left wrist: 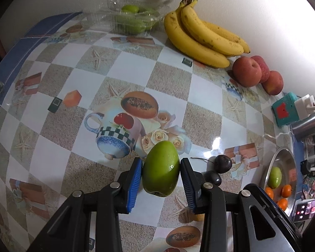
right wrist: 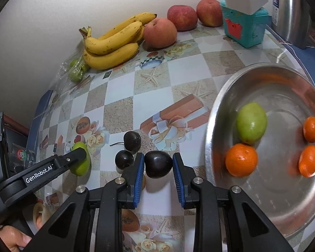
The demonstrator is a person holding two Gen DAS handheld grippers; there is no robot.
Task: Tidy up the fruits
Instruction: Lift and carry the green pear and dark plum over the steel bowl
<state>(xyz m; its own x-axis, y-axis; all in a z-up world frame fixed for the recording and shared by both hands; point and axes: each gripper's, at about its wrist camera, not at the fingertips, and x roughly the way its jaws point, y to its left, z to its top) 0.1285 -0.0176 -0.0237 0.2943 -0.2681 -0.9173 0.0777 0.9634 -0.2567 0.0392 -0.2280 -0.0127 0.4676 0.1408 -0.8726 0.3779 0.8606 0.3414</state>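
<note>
My left gripper [left wrist: 160,166] is shut on a green fruit [left wrist: 160,168] and holds it above the table; it also shows in the right wrist view [right wrist: 80,161]. My right gripper [right wrist: 158,163] is shut on a dark cherry [right wrist: 158,163]. Two more dark cherries [right wrist: 132,140] [right wrist: 124,159] lie on the table just left of it. A steel bowl [right wrist: 220,109] at the right holds a green fruit [right wrist: 251,122] and three small oranges [right wrist: 241,159].
Bananas [right wrist: 113,44] and three red apples [right wrist: 160,33] lie along the back wall. A clear plastic box of green fruits [left wrist: 132,20] stands at the back left. A teal power block with white plugs [right wrist: 244,24] and a steel kettle [right wrist: 292,10] stand at the back right.
</note>
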